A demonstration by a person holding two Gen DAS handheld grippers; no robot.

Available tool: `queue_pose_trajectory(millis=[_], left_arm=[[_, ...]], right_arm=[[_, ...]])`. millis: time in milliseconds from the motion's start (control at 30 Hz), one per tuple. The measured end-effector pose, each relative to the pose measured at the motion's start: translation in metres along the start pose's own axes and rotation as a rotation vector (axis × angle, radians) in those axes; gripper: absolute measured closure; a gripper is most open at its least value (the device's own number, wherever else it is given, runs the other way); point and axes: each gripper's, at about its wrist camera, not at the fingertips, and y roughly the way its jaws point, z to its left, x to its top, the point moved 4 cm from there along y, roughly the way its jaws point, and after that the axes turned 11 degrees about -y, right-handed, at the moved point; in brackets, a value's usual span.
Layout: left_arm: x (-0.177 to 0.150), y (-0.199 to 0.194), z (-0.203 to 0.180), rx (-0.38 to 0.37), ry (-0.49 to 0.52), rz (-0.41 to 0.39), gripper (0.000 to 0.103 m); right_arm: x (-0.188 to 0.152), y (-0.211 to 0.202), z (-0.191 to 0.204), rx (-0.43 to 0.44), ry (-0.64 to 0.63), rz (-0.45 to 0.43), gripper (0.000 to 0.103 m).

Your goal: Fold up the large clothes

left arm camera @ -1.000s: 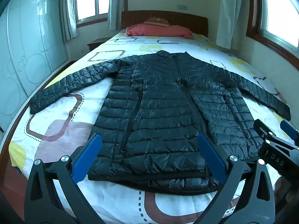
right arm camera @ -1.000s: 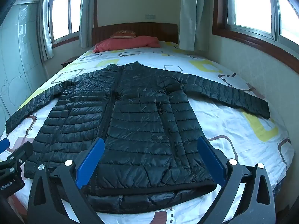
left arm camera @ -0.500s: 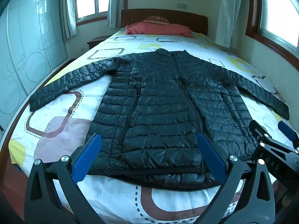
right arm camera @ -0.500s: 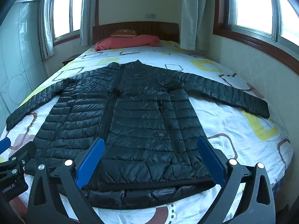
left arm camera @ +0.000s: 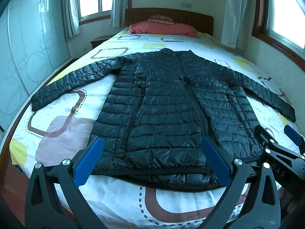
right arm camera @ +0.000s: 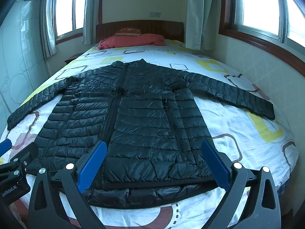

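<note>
Both fisheye views look from the foot of the bed [left arm camera: 118, 200] toward the headboard [left arm camera: 190, 19], each angled slightly downward along its own fingers, which frame the bottom edge. The left wrist view sits nearer the bed's left side and catches the right gripper [left arm camera: 274, 135] at its right margin; the right wrist view sits nearer the right side and catches the left gripper [right arm camera: 19, 148] at its left margin. The 2 views share the black jacket [right arm camera: 144, 118], the pillows [right arm camera: 133, 39] and the windows.
</note>
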Motion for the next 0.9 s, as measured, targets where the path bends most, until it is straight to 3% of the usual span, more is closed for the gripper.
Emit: queue_pose_trajectory(millis=[900], left_arm=[[-0.001,0.003,0.012,0.008,-0.024,0.008,0.002]], right_arm=[[-0.001,-0.002,0.006,0.000,-0.007,0.002,0.005]])
